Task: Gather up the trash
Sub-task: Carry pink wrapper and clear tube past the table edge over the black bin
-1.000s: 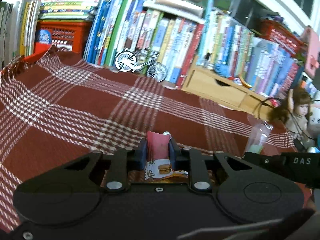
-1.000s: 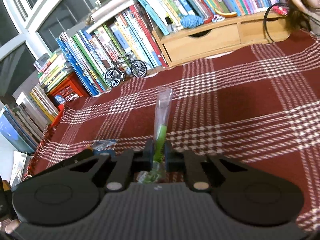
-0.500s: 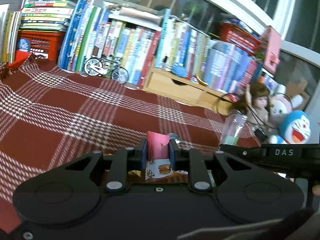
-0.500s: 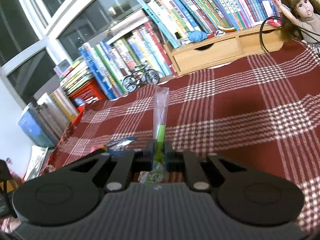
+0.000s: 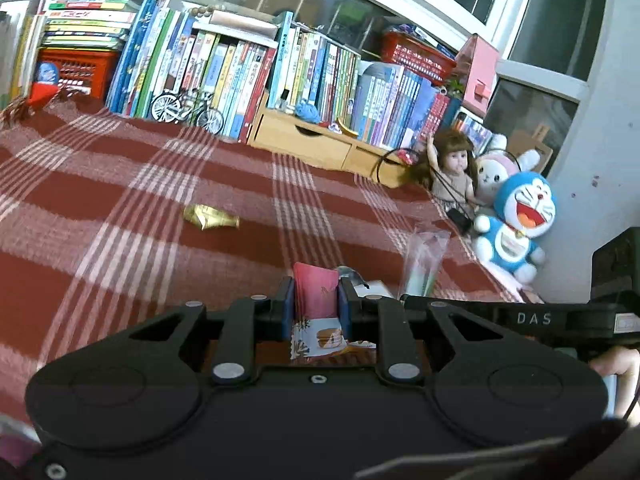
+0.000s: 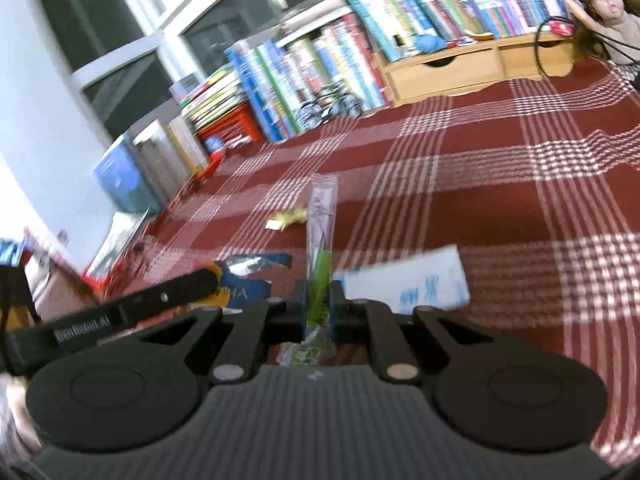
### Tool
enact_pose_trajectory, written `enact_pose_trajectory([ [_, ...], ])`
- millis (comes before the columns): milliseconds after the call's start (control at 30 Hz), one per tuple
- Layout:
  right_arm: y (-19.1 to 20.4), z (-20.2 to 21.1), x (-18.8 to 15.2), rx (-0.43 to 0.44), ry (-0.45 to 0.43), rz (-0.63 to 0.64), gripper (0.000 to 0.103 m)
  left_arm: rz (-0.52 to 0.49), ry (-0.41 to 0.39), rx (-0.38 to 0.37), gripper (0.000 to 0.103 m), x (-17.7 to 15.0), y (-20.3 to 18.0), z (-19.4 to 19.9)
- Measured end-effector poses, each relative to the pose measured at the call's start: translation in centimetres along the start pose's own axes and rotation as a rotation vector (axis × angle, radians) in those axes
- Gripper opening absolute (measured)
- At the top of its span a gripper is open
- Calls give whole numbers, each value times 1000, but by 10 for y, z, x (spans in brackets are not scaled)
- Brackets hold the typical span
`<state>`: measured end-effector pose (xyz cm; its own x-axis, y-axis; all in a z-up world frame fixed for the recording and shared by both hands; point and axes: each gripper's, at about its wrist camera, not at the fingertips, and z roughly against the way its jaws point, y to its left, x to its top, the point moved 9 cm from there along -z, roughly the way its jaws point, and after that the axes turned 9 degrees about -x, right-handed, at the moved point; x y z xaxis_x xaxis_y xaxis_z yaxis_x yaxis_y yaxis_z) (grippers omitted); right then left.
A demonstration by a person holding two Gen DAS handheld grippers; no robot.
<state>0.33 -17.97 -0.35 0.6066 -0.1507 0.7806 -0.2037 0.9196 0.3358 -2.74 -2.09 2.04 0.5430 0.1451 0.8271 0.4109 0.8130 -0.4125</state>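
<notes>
My left gripper (image 5: 316,300) is shut on a red snack wrapper (image 5: 314,292) with a burger picture on its lower part. Just to its right stands a clear wrapper with a green strip (image 5: 422,264), held by the other gripper's arm (image 5: 520,318). In the right wrist view my right gripper (image 6: 319,306) is shut on that clear and green wrapper (image 6: 320,240), which sticks upright. A crumpled gold wrapper (image 5: 210,218) (image 6: 288,218) lies on the red plaid cloth ahead. A blue torn wrapper (image 6: 248,280) and a white packet (image 6: 404,282) lie near the right gripper.
Rows of books (image 5: 224,64) and a wooden drawer unit (image 5: 316,144) line the far edge, with a toy bicycle (image 5: 186,108). A doll (image 5: 450,172) and plush toys (image 5: 516,220) sit at the right. A red basket (image 5: 72,72) stands far left.
Both grippers rose and swung, keeping hold of their wrappers. The gold wrapper has come into both views, and the white packet and blue wrapper now show near the right gripper.
</notes>
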Motion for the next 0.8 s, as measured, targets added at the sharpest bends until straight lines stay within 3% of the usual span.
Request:
enact_pose_trajectory([
  [200,9,24,-47,24,-35,92,14,111,118,2,21,-62,-3,25],
  [333,14,27,-81,55,-1,115,14,61,225,50,21,-100,1,25],
  [533,16,17,-128,35,69,175,14,7,414,129,21,-160,15,6],
  [800,5,-9,-175,-44,154,238,15,-7,527,190,23,-210,32,-10],
])
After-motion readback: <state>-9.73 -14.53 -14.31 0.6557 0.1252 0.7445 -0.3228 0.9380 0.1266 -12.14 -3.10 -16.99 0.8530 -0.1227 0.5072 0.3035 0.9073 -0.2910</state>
